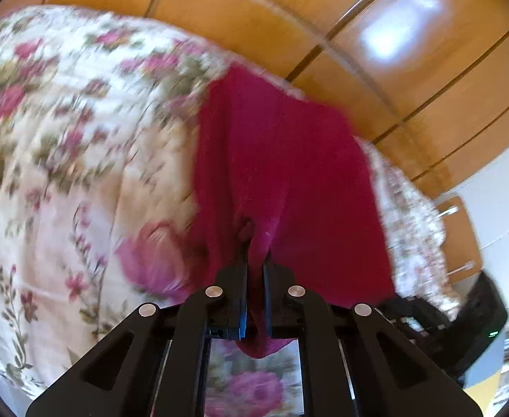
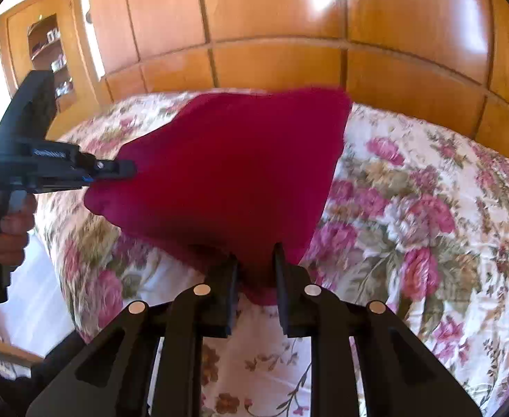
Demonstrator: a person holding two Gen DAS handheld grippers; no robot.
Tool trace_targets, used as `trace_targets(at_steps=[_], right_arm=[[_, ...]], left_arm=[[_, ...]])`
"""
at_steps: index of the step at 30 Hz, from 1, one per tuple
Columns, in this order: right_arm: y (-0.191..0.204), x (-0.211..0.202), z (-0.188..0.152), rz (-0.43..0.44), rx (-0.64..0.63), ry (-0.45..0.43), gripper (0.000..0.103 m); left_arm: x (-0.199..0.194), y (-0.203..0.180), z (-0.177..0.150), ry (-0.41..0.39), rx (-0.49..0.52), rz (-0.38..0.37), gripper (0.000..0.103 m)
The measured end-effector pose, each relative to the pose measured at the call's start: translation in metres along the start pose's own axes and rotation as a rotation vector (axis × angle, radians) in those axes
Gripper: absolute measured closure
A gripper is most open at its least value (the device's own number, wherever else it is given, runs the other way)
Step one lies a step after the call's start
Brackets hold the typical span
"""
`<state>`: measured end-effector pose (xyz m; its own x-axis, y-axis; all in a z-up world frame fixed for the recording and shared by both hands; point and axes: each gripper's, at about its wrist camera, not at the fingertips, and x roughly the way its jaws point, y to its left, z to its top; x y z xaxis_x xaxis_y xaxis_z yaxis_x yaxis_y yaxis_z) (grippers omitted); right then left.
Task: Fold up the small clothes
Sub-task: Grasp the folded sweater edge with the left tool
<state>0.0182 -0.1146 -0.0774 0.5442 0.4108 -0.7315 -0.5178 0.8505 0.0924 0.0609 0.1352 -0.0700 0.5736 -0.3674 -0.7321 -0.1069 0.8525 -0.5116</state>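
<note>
A dark red small garment [image 1: 282, 160] hangs in the air above the floral bedspread [image 1: 63, 139], held by both grippers. My left gripper [image 1: 254, 260] is shut on one edge of the garment, with cloth bunched between its fingers and hanging below. It also shows in the right wrist view [image 2: 126, 170], at the garment's left corner. My right gripper [image 2: 256, 260] is closed on the garment's [image 2: 233, 166] lower corner, the cloth filling the gap between its fingers. The bedspread [image 2: 410, 208] lies beneath.
A wooden wardrobe [image 2: 289, 34] stands behind the bed. A wooden cabinet with glass-front shelves [image 2: 46, 45] is at the far left. A wooden nightstand [image 1: 459, 239] sits beside the bed at the right of the left wrist view.
</note>
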Motion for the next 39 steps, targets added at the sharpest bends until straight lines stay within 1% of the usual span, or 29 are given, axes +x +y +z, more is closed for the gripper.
trace_targets(at_steps=[2, 4, 5, 7, 8, 9, 10, 11, 13, 15, 18, 19, 21, 26, 31, 36, 37, 38, 39], right_arm=[[0.001, 0.009, -0.005, -0.004, 0.002, 0.010, 0.086], [0.000, 0.009, -0.003, -0.002, 0.016, 0.011, 0.085], [-0.002, 0.008, -0.002, 0.008, 0.025, 0.015, 0.084], [-0.005, 0.005, 0.000, 0.025, 0.026, 0.027, 0.077], [-0.007, 0.002, 0.001, 0.037, 0.029, 0.034, 0.074], [-0.008, -0.001, 0.002, 0.044, 0.032, 0.035, 0.068], [-0.011, -0.006, 0.004, 0.066, 0.038, 0.035, 0.058], [-0.012, -0.012, 0.005, 0.076, 0.041, 0.030, 0.055], [-0.018, -0.024, 0.010, 0.077, 0.054, 0.009, 0.052], [-0.025, -0.033, 0.018, 0.077, 0.080, -0.012, 0.052], [-0.037, -0.039, 0.036, 0.076, 0.123, -0.049, 0.051], [-0.040, -0.037, 0.042, 0.071, 0.137, -0.057, 0.048], [-0.045, -0.031, 0.056, 0.070, 0.168, -0.064, 0.046], [-0.049, -0.006, 0.096, 0.068, 0.219, -0.076, 0.046], [-0.045, 0.015, 0.125, 0.077, 0.204, -0.074, 0.046], [-0.045, 0.035, 0.141, 0.050, 0.187, -0.050, 0.046], [-0.046, 0.038, 0.142, 0.042, 0.187, -0.049, 0.044], [-0.048, 0.039, 0.143, 0.034, 0.193, -0.048, 0.041], [-0.051, 0.041, 0.143, 0.030, 0.205, -0.049, 0.036]], left_arm=[[0.010, 0.005, -0.007, -0.013, -0.006, 0.017, 0.096], [0.006, 0.004, -0.007, -0.033, -0.016, 0.013, 0.095], [0.001, 0.002, -0.005, -0.046, -0.019, 0.010, 0.092], [-0.007, -0.006, -0.004, -0.066, 0.003, 0.028, 0.087], [-0.014, -0.012, -0.003, -0.086, 0.031, 0.053, 0.081], [-0.020, -0.017, -0.002, -0.112, 0.059, 0.085, 0.078], [-0.025, -0.021, -0.001, -0.130, 0.075, 0.105, 0.074], [-0.030, -0.026, 0.001, -0.153, 0.096, 0.123, 0.074], [-0.036, -0.031, 0.005, -0.179, 0.115, 0.141, 0.074], [-0.039, -0.039, 0.010, -0.207, 0.147, 0.182, 0.074], [-0.035, -0.053, 0.016, -0.226, 0.201, 0.236, 0.074], [-0.032, -0.058, 0.019, -0.230, 0.221, 0.254, 0.074], [-0.027, -0.063, 0.022, -0.230, 0.243, 0.270, 0.074], [-0.014, -0.072, 0.022, -0.237, 0.307, 0.313, 0.074], [-0.005, -0.069, 0.024, -0.223, 0.328, 0.323, 0.074], [0.001, -0.063, 0.026, -0.212, 0.321, 0.327, 0.074], [0.001, -0.062, 0.027, -0.211, 0.321, 0.327, 0.074], [0.002, -0.061, 0.027, -0.211, 0.321, 0.327, 0.071], [0.002, -0.060, 0.028, -0.211, 0.319, 0.325, 0.064]])
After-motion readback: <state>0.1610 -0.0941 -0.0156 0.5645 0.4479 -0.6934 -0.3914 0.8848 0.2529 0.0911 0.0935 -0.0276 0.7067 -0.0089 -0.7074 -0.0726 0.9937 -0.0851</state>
